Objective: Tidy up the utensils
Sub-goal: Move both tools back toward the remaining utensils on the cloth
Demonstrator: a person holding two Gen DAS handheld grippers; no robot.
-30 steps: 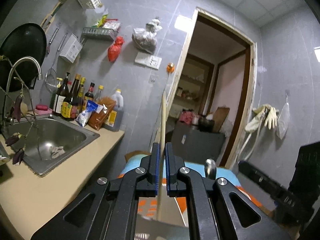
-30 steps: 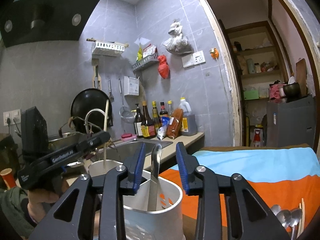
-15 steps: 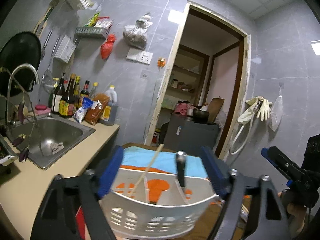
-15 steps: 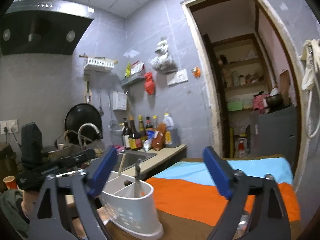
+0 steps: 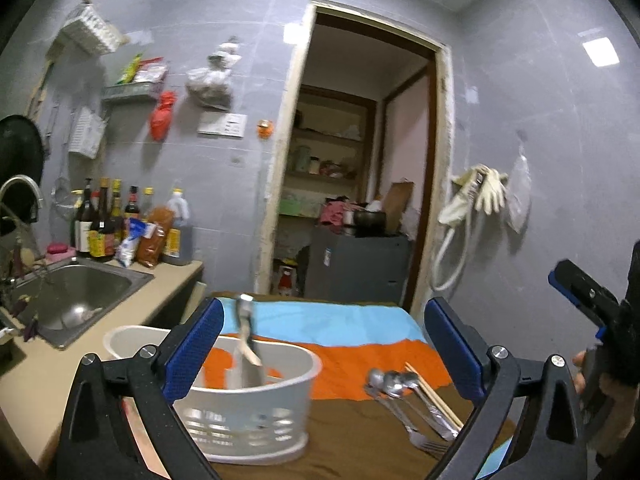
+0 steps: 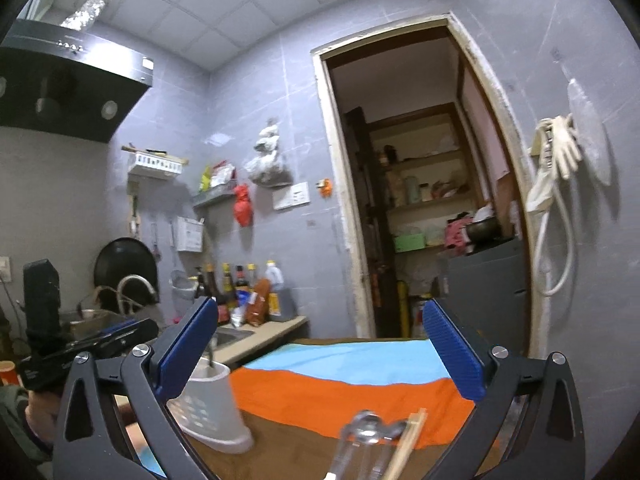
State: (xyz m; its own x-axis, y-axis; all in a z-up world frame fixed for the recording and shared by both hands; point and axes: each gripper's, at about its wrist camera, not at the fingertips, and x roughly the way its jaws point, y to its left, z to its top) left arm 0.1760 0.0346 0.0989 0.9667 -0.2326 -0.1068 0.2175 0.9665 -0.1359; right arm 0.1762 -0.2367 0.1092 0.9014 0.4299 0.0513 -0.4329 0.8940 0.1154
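A white slotted caddy (image 5: 248, 412) stands on the striped cloth (image 5: 352, 332), holding a metal spoon and a wooden chopstick (image 5: 245, 344). My left gripper (image 5: 324, 320) hangs just in front of it, jaws opening wide, gripping nothing. Loose spoons, a fork and chopsticks (image 5: 412, 400) lie on the cloth to the right. In the right wrist view my right gripper (image 6: 320, 312) is also opening, with nothing between its pads. The caddy (image 6: 208, 404) sits at lower left there, and the loose utensils (image 6: 372, 440) lie blurred just below the fingers.
A steel sink (image 5: 76, 296) with a tap is set in the beige counter (image 5: 176, 276) at left, with sauce bottles (image 5: 112, 224) behind it. An open doorway (image 5: 360, 184) lies straight ahead. A hand holds the right gripper (image 5: 580, 296) at the far right.
The left gripper let go of the chopstick and the right gripper of the spoon. Both now stand in the caddy. Both grippers opened wide and drew back from it.
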